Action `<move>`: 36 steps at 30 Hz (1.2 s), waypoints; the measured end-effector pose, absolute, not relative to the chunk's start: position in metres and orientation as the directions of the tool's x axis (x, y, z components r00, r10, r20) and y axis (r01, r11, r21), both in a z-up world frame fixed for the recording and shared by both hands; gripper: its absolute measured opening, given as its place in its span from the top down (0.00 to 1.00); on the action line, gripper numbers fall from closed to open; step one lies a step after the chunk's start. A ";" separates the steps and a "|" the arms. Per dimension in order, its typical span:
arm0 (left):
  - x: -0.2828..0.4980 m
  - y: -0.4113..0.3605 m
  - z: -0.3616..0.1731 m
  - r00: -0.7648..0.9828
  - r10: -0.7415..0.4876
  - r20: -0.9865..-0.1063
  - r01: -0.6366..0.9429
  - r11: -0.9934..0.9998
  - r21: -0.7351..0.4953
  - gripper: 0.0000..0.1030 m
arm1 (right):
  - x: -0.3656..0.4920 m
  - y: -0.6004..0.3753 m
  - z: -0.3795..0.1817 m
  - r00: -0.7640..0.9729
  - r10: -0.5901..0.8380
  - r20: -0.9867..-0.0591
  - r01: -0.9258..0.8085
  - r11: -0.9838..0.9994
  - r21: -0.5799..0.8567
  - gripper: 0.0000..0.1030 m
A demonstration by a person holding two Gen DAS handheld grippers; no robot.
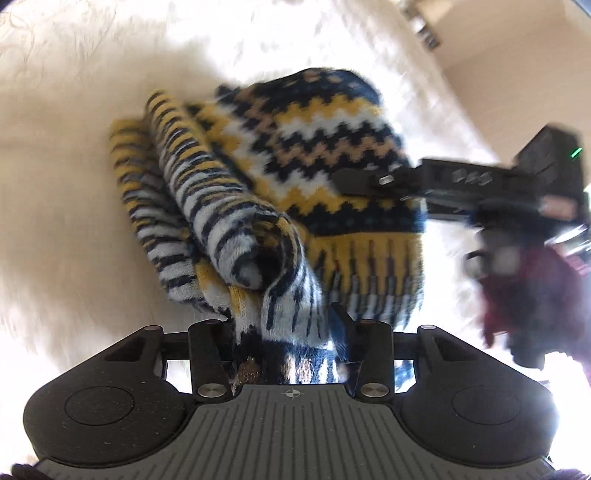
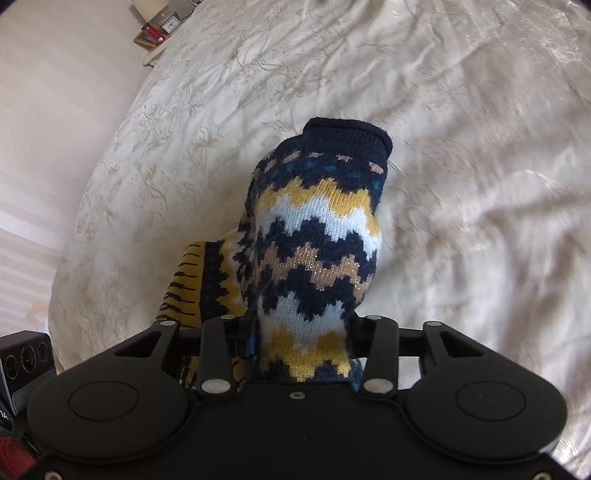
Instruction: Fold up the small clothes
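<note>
A small knitted sweater [image 1: 314, 155] with navy, yellow, white and tan zigzags is lifted partly off a cream embroidered bedspread [image 1: 55, 155]. Its striped sleeves [image 1: 192, 192] are folded in and droop at the left. My left gripper [image 1: 291, 332] is shut on a bunch of the striped hem fabric, which hides its fingertips. In the right wrist view the sweater [image 2: 317, 229] hangs away from my right gripper [image 2: 306, 332], shut on the zigzag knit, with the navy collar [image 2: 347, 133] at the far end. The right gripper's finger [image 1: 354, 181] also shows pinching the sweater's right side.
The bedspread [image 2: 461, 129] fills most of both views and is wrinkled. A bedside table with a clock and books [image 2: 162, 26] stands at the far left corner. A black device [image 2: 26, 358] sits at the lower left. A dark red sleeve [image 1: 524, 295] is behind the right gripper.
</note>
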State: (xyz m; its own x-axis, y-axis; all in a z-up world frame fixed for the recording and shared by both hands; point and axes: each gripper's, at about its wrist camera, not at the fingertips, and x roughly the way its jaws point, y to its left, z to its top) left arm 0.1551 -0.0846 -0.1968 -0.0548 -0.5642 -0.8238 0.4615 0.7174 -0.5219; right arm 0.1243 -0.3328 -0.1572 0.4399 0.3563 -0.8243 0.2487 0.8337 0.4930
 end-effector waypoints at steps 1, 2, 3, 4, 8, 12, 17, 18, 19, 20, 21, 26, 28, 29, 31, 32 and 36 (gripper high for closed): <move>0.147 -0.088 -0.201 -0.028 -0.517 -0.856 0.480 0.744 -0.465 0.59 | 0.117 -0.335 -0.162 0.427 0.347 -0.835 0.255 0.840 0.479 0.42; 0.140 -0.090 -0.205 0.005 -0.457 -0.889 0.495 0.774 -0.395 0.57 | 0.109 -0.337 -0.167 0.416 0.332 -0.847 0.263 0.847 0.461 0.31; 0.134 -0.089 -0.207 0.031 -0.416 -0.909 0.495 0.796 -0.348 0.56 | 0.103 -0.338 -0.170 0.414 0.315 -0.854 0.267 0.855 0.445 0.27; 0.130 -0.085 -0.206 0.053 -0.405 -0.913 0.481 0.812 -0.332 0.56 | 0.097 -0.339 -0.171 0.419 0.297 -0.858 0.267 0.863 0.429 0.26; 0.112 -0.062 -0.185 0.144 -0.372 -0.917 0.454 0.848 -0.273 0.55 | 0.075 -0.344 -0.165 0.465 0.293 -0.836 0.258 0.858 0.444 0.20; 0.091 -0.049 -0.141 0.252 -0.373 -0.893 0.475 0.852 -0.222 0.55 | 0.056 -0.350 -0.157 0.507 0.282 -0.814 0.242 0.860 0.449 0.18; 0.087 -0.072 -0.106 0.347 -0.428 -0.835 0.497 0.838 -0.223 0.53 | 0.044 -0.357 -0.155 0.526 0.266 -0.808 0.226 0.872 0.435 0.16; 0.088 -0.078 -0.105 0.353 -0.438 -0.827 0.500 0.835 -0.228 0.53 | 0.043 -0.358 -0.155 0.525 0.264 -0.809 0.221 0.876 0.429 0.16; 0.092 -0.092 -0.107 0.356 -0.440 -0.824 0.501 0.835 -0.229 0.52 | 0.040 -0.359 -0.155 0.524 0.261 -0.811 0.214 0.881 0.422 0.14; 0.095 -0.104 -0.108 0.362 -0.439 -0.822 0.501 0.836 -0.226 0.51 | 0.039 -0.360 -0.155 0.522 0.259 -0.812 0.210 0.884 0.417 0.12; 0.098 -0.114 -0.111 0.371 -0.444 -0.816 0.504 0.834 -0.225 0.51 | 0.038 -0.360 -0.155 0.520 0.257 -0.815 0.207 0.888 0.411 0.12; 0.123 -0.148 -0.139 0.386 -0.427 -0.818 0.529 0.829 -0.183 0.51 | 0.035 -0.363 -0.154 0.512 0.255 -0.820 0.202 0.892 0.404 0.11; 0.133 -0.150 -0.153 0.390 -0.395 -0.831 0.531 0.835 -0.148 0.51 | 0.035 -0.364 -0.154 0.506 0.255 -0.824 0.205 0.892 0.403 0.11; 0.138 -0.148 -0.162 0.391 -0.363 -0.846 0.521 0.845 -0.122 0.51 | 0.035 -0.364 -0.155 0.503 0.257 -0.825 0.207 0.891 0.403 0.11; 0.150 -0.138 -0.181 0.365 -0.307 -0.879 0.494 0.864 -0.097 0.52 | 0.038 -0.364 -0.155 0.499 0.255 -0.828 0.210 0.892 0.401 0.11; 0.154 -0.130 -0.189 0.352 -0.297 -0.888 0.482 0.870 -0.099 0.51 | 0.039 -0.364 -0.154 0.501 0.252 -0.828 0.211 0.892 0.399 0.11; 0.156 -0.110 -0.194 0.342 -0.306 -0.888 0.510 0.855 -0.098 0.51 | 0.050 -0.367 -0.149 0.524 0.231 -0.820 0.235 0.886 0.399 0.11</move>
State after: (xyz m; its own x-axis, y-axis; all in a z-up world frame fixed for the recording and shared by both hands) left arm 0.1561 -0.1100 -0.1940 0.3424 -0.3060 -0.8883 0.5096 0.8548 -0.0981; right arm 0.0504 -0.3665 -0.1486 0.5236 0.2309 -0.8201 0.2346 0.8863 0.3994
